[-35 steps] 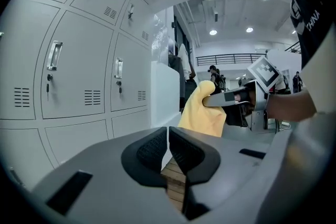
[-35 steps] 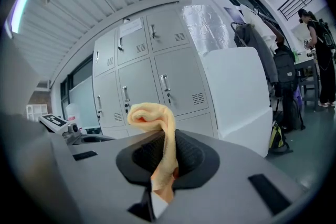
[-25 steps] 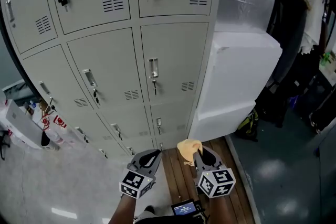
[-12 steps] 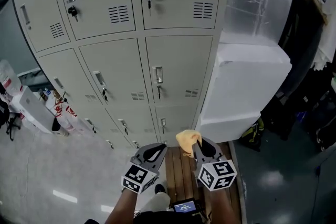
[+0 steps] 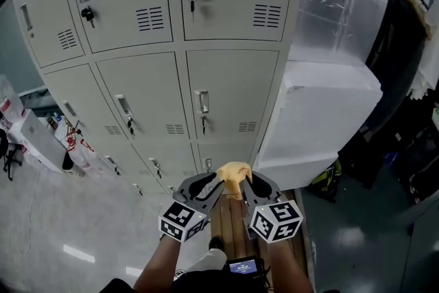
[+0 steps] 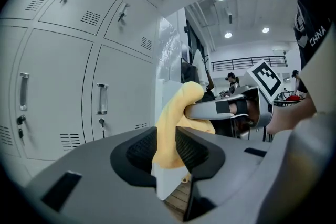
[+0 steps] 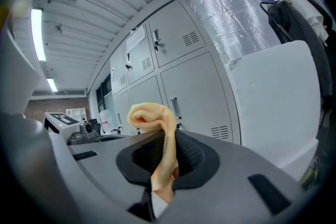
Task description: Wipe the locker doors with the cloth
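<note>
Left gripper (image 5: 215, 182): clenched on the cloth (image 5: 234, 173); a yellow fold sits pinched between its two jaws.
Right gripper (image 5: 244, 183): clenched on another fold of the same cloth; a rolled wad stands up past its jaws.
Cloth position: bunched between my two grippers, low in front of me; apart from the locker doors (image 5: 233, 89), not touching them.
Step in hand (judgement): setting the grip on the cloth before the first stroke.
Method (judgement): leave a broad wad proud of the jaw tips; free one gripper so the other carries it alone; press fabric, not jaw, to the painted steel; steer round the handles (image 5: 202, 101), keys and vents.
Head view only: the whole bank of doors, which doors lie nearest, and the white block (image 5: 322, 113) just beside the lockers.
Left gripper view only: the right gripper (image 6: 226, 109) biting the cloth's far end.
Right gripper view only: how far the wad (image 7: 157, 115) stands clear of the jaws.
</note>
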`<state>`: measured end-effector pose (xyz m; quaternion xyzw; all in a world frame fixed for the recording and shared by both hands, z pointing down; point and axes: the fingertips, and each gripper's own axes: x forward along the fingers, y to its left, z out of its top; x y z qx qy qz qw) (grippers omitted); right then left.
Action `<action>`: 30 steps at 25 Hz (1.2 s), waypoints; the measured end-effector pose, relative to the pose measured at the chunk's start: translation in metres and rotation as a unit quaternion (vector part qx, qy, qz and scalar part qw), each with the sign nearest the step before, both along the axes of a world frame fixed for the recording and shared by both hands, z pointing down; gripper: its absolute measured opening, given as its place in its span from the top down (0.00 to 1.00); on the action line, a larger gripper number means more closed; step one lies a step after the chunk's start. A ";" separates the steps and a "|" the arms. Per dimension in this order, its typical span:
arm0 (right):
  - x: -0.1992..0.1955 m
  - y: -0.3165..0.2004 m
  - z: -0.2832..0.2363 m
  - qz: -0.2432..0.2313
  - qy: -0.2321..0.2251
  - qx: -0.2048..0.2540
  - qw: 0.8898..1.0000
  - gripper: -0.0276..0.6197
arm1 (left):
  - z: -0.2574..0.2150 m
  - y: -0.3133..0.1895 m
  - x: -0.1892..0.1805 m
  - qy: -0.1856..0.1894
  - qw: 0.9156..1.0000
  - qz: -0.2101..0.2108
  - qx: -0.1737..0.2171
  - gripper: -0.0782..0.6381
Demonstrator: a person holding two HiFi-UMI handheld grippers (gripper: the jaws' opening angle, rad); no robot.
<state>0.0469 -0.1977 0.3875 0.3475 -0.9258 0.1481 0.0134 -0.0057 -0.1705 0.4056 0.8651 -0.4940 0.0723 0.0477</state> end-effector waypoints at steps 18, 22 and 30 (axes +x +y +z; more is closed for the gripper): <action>-0.050 -0.073 -0.034 -0.055 -0.018 0.025 0.998 0.86 | -0.034 -0.086 -0.034 -0.002 0.999 -0.033 0.031 0.82; -0.053 -0.074 -0.042 -0.066 -0.008 0.035 0.997 0.86 | -0.041 -0.086 -0.036 0.004 0.999 -0.046 0.029 0.83; -0.081 -0.089 -0.104 -0.087 0.008 0.103 0.991 0.86 | -0.103 -0.106 -0.062 0.020 0.996 -0.067 0.052 0.84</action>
